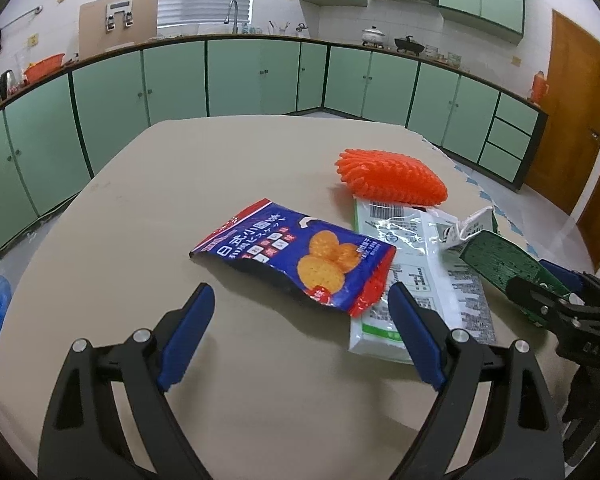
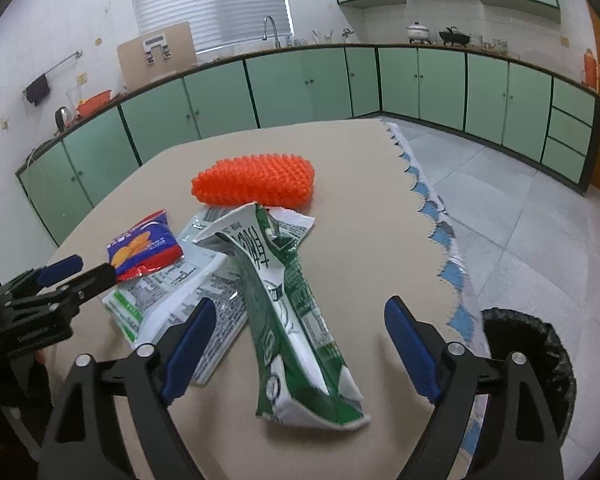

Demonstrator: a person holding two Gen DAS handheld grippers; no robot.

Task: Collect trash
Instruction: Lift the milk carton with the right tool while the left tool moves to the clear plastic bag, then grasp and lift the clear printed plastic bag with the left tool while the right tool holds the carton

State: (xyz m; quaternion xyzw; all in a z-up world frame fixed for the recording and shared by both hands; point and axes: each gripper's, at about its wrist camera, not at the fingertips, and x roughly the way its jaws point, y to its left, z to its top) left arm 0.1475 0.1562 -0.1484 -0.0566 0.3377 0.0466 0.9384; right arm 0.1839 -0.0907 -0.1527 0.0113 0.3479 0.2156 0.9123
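On the tan table (image 1: 160, 208) lie a blue snack bag (image 1: 296, 256), a flat white-and-green packet (image 1: 424, 280) partly under it, and an orange foam net (image 1: 392, 178) behind them. My left gripper (image 1: 300, 288) stands open just in front of the blue bag's near edge, touching nothing. A long green-and-white wrapper (image 2: 296, 320) rests crumpled on the table between the fingers of my right gripper (image 2: 300, 302). That gripper is open, its pads well clear of the wrapper on both sides. The same orange net (image 2: 256, 180) and blue bag (image 2: 144, 246) show in the right wrist view.
A bin with a black liner (image 2: 528, 360) stands on the floor below the table's right edge. A scalloped blue-and-white cloth edge (image 2: 432, 216) hangs along that side. Green kitchen cabinets (image 1: 236, 76) run around the room behind the table.
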